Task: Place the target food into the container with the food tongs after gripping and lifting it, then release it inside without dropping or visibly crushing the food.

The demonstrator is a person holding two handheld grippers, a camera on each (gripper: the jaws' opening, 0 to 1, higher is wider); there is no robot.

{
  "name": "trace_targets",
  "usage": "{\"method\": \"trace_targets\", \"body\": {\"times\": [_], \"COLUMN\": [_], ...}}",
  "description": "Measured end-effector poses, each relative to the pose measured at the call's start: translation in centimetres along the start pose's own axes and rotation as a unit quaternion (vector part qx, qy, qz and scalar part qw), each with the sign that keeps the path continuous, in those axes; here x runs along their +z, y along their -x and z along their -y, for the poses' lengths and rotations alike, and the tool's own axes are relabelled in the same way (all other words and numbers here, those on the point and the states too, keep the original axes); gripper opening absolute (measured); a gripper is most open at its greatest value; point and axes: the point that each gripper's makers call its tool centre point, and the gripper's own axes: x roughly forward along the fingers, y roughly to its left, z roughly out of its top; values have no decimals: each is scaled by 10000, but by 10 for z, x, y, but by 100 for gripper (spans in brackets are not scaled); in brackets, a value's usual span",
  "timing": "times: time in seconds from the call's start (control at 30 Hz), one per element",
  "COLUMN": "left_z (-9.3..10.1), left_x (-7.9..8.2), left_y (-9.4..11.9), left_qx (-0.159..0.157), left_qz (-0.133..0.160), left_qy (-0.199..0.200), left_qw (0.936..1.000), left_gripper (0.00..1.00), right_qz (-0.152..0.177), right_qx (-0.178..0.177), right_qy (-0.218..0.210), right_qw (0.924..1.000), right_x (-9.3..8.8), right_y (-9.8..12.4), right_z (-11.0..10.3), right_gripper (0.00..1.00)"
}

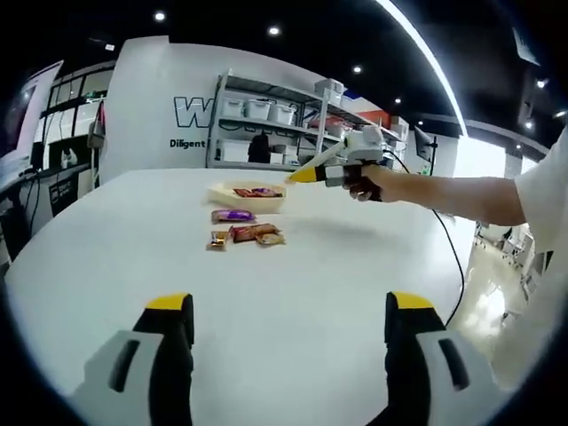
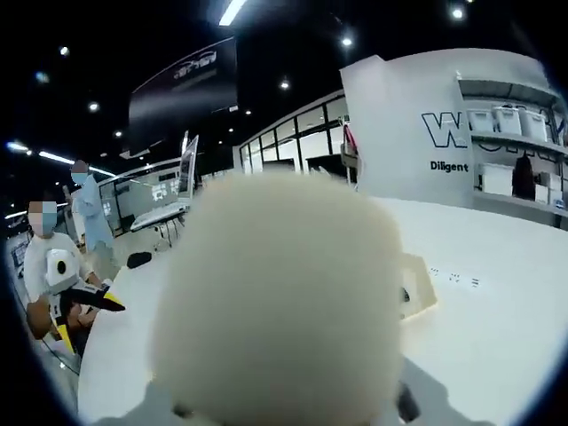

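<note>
1. Two left tongs [image 1: 290,324] tips stand wide apart over the white counter [image 1: 293,266], holding nothing. Beyond them lie wrapped snacks [image 1: 246,234] beside a tray [image 1: 248,195] with more food inside; the right tongs [image 1: 306,175] hang just past the tray, in a hand [image 1: 371,182].
2. Right gripper view: a pale blurred bun [image 2: 280,302] hides the tongs; their state cannot be told. The tray's corner [image 2: 419,297] pokes out behind it.

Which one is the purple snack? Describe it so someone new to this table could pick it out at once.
On the big white table, find the shallow cream tray near the far edge, under the right gripper. Just in front of it, on the bare tabletop, lies the purple snack packet. It sits between the tray and the small cluster of brown and orange wrapped snacks, and it is the only purple one.
</note>
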Motion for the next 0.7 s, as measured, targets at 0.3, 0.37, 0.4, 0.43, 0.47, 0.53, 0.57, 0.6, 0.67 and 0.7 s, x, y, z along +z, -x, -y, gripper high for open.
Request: {"method": "trace_targets", "body": {"times": [0.3,0.37,0.4,0.43,0.47,0.53,0.57,0.6,0.67,0.7], "left_z": [7,6,6,7,7,8,8,10,11,12], "left_x": [3,1,1,1,1,0,0,0,0,0], "left_y": [-2,-2,-2,-2,-2,-2,-2,-2,-3,-3], "left_qx": [-88,-80,-78,-78,-87,-93,-96,-114,-124,-136], "left_qz": [21,-43,-44,-31,-36,-40,-37,-49,-43,-48], "left_qy": [-69,-105,-126,-136,-126,-127,-133,-133,-140,-138], "left_qw": [9999,9999,9999,9999,9999,9999,9999,9998,9998,9998], "left_gripper": [87,88,88,88,88,88,88,87,87,87], "right_qz": [85,111,120,176,199,232,237,258,298,320], "right_qx": [243,289,287,310,360,389,425,454,512,542], "right_qy": [150,206,233,260,218,293,288,287,305,300], "right_qw": [9996,9993,9992,9990,9989,9985,9984,9982,9978,9976], "right_x": [2,2,3,4,4,5,5,5,6,6], "right_y": [8,11,12,14,14,17,18,19,22,23], "right_z": [-26,-34,-36,-41,-44,-50,-54,-57,-63,-67], "right_gripper": [14,14,14,14,14,14,14,14,14,14]}}
